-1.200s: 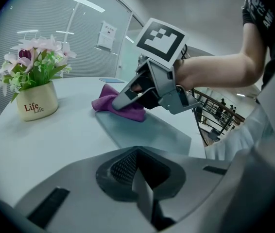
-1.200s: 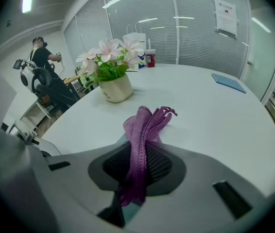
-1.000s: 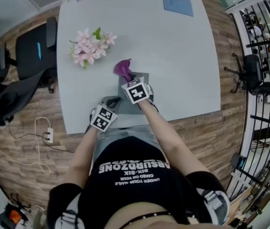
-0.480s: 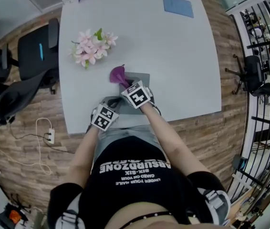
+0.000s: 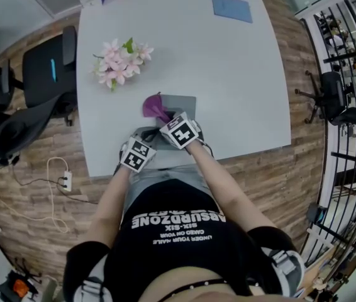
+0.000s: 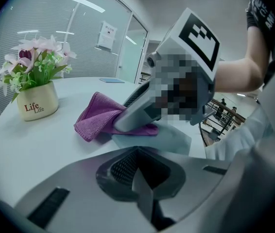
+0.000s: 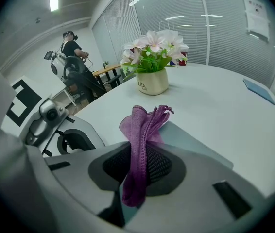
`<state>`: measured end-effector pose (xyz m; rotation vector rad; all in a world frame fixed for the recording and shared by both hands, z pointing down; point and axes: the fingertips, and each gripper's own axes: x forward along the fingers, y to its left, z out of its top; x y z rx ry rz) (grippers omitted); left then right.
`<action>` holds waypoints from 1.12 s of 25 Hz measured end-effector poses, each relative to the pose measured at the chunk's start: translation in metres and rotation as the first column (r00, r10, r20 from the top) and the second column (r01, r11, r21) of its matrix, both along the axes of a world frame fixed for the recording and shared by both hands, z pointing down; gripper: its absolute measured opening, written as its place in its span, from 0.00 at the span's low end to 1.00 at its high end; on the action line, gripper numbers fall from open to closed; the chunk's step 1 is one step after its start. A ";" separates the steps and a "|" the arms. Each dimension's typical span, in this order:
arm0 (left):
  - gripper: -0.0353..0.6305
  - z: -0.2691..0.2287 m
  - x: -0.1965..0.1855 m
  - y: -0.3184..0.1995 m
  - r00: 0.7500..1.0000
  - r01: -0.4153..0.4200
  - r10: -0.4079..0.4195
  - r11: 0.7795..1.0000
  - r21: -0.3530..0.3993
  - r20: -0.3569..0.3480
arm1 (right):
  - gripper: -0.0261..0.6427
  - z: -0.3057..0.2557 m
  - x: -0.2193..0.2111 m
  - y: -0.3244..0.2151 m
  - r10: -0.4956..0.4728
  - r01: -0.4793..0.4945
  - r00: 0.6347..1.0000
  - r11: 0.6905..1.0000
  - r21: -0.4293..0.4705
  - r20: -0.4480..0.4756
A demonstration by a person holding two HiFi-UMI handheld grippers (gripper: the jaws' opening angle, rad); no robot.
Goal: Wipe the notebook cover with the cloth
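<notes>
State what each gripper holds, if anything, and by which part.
Right gripper: the cloth, pinched across its bunched middle, one end trailing behind the jaws. Left gripper: nothing, jaws shut.

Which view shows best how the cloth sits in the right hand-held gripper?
The right gripper view: the purple cloth is pinched between the jaws of the right hand-held gripper, with its far end over the notebook. The left gripper view shows the cloth from the side, bunched. The head view shows only a small purple bunch.
</notes>
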<state>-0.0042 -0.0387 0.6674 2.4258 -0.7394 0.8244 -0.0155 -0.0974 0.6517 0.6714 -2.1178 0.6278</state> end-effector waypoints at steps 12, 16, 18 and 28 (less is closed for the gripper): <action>0.08 -0.002 0.001 0.001 1.000 0.012 -0.012 1.000 0.007 0.001 | 0.15 -0.004 0.035 -0.005 0.123 -0.122 0.992 0.992 -0.014 0.041; 0.08 -0.002 0.001 0.001 1.000 0.014 -0.014 1.000 0.013 0.005 | 0.15 -0.005 0.048 -0.004 0.158 -0.157 0.987 0.987 -0.018 0.036; 0.08 -0.001 0.001 0.001 1.000 0.016 -0.016 1.000 0.014 0.006 | 0.15 -0.004 0.057 -0.003 0.180 -0.180 0.983 0.984 -0.022 0.029; 0.08 -0.003 0.000 0.001 1.000 0.022 -0.022 0.999 0.025 0.008 | 0.15 -0.007 0.122 -0.005 0.335 -0.335 0.942 0.942 -0.020 0.017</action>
